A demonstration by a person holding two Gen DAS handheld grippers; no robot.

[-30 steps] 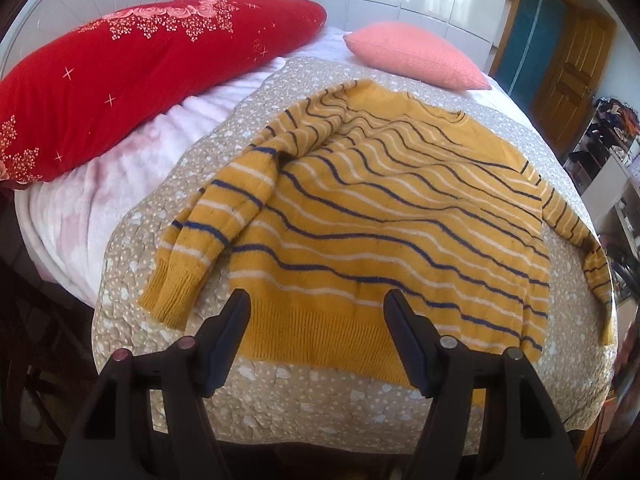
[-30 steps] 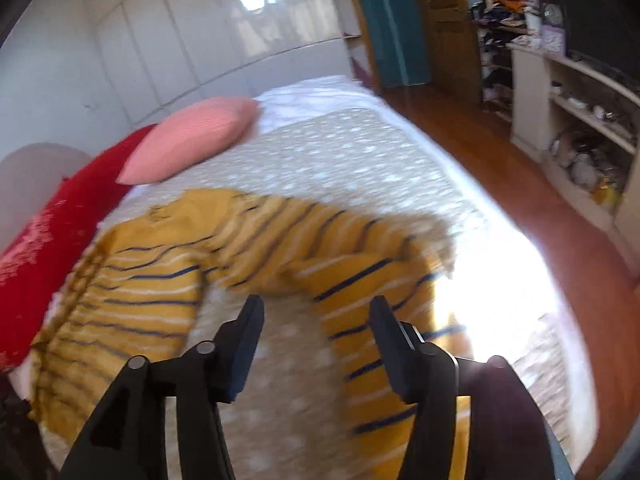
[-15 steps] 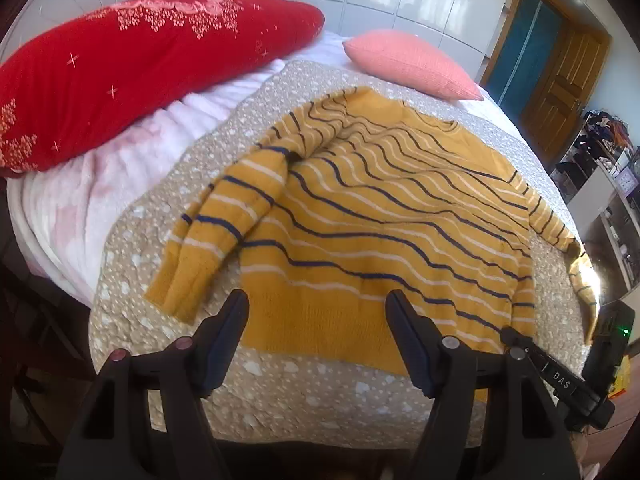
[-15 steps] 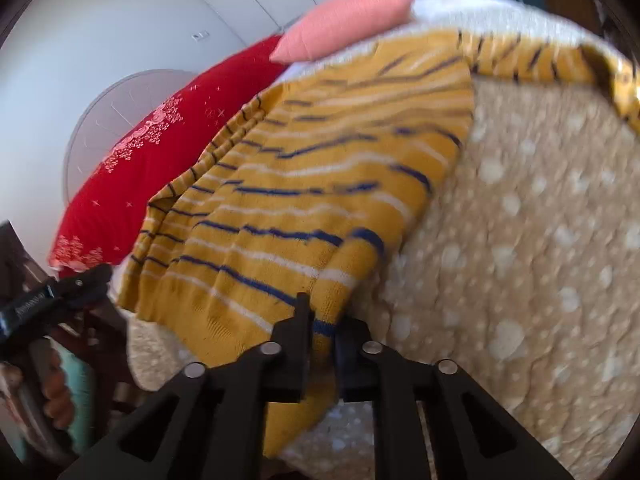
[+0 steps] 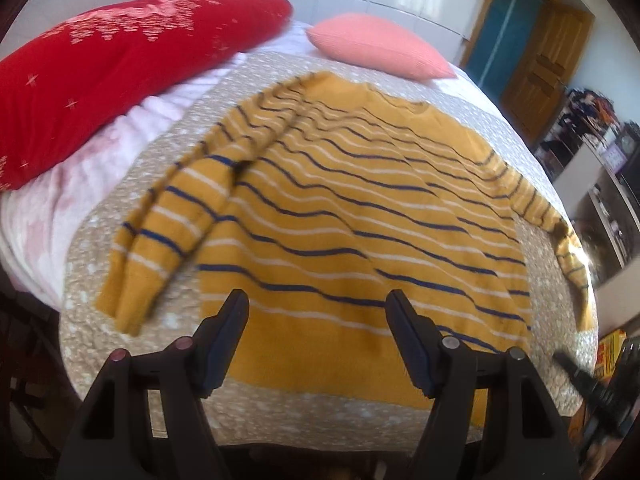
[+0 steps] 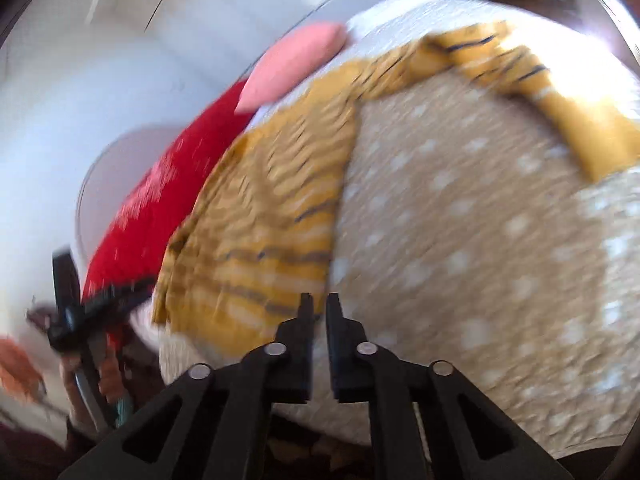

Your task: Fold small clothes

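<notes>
A mustard sweater with navy and white stripes (image 5: pixel 360 216) lies flat on the bed, hem toward me, its left sleeve folded down beside the body. My left gripper (image 5: pixel 318 304) is open and empty, hovering just above the hem. In the blurred right wrist view the sweater (image 6: pixel 272 208) lies to the left, its right sleeve (image 6: pixel 560 92) stretched across the bedspread. My right gripper (image 6: pixel 319 308) is shut, its tips at the sweater's bottom right corner; whether it pinches fabric I cannot tell.
The sweater rests on a beige spotted bedspread (image 5: pixel 280 396). A red pillow (image 5: pixel 100 80) and a pink pillow (image 5: pixel 380 48) lie at the head. A wooden door (image 5: pixel 548 64) and cluttered shelves (image 5: pixel 600 168) stand to the right. The left gripper shows in the right wrist view (image 6: pixel 76 320).
My right gripper closed at the sweater's bottom right corner half a second ago and has swung since, blurring its view. My left gripper has moved closer over the hem, still open.
</notes>
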